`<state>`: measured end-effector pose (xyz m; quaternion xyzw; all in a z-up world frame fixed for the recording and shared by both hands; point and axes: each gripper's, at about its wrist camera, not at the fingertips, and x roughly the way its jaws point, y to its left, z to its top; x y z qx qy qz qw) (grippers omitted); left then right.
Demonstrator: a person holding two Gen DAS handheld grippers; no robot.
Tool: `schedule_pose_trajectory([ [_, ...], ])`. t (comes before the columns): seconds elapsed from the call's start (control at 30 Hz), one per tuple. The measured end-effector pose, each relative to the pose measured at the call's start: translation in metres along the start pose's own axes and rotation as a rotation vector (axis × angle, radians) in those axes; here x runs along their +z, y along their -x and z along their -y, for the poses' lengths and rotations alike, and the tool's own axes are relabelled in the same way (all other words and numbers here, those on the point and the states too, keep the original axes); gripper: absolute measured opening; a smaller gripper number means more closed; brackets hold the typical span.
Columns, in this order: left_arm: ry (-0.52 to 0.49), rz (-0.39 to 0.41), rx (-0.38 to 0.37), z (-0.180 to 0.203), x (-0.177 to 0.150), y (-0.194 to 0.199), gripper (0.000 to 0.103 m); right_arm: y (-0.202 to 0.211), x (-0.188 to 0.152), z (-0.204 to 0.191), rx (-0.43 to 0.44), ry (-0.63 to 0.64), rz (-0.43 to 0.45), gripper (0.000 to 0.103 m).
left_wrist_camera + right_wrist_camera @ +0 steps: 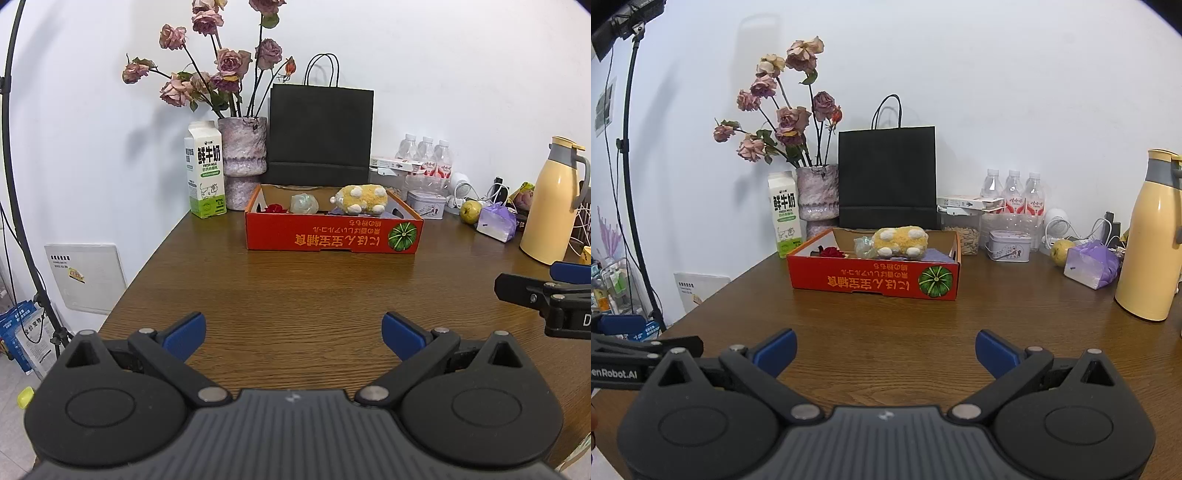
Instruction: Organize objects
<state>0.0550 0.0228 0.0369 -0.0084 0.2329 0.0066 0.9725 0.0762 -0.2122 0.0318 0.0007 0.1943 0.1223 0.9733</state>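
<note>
Ahead of both my jaws stretches a brown wooden surface (pixel 295 288), bare near me. Straight beyond my jaws sits an orange cardboard box (pixel 873 278), open-topped, presumably the collecting place: it holds a yellow plush toy (pixel 899 242), a purple cloth (pixel 938 255), a pale green glassy ornament (pixel 304 204) and a red rose head (pixel 833 252). Past my right jaws, loose items cluster at the surface's far edge: a yellow thermos (pixel 1148 240), a purple wrapped packet (pixel 1091 266), a pear (pixel 1062 252). My left gripper (pixel 293 338) and right gripper (pixel 885 352) hover released, jaws spread wide, grasping nothing.
</note>
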Motion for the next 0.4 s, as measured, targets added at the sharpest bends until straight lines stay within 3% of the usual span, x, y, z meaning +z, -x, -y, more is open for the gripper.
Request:
schedule_pose_trajectory([
  [0.4, -0.003, 0.010, 0.010, 0.0002, -0.0002, -0.0028, 0.103, -0.0092, -0.0006, 0.0017, 0.001, -0.012, -0.010, 0.103],
])
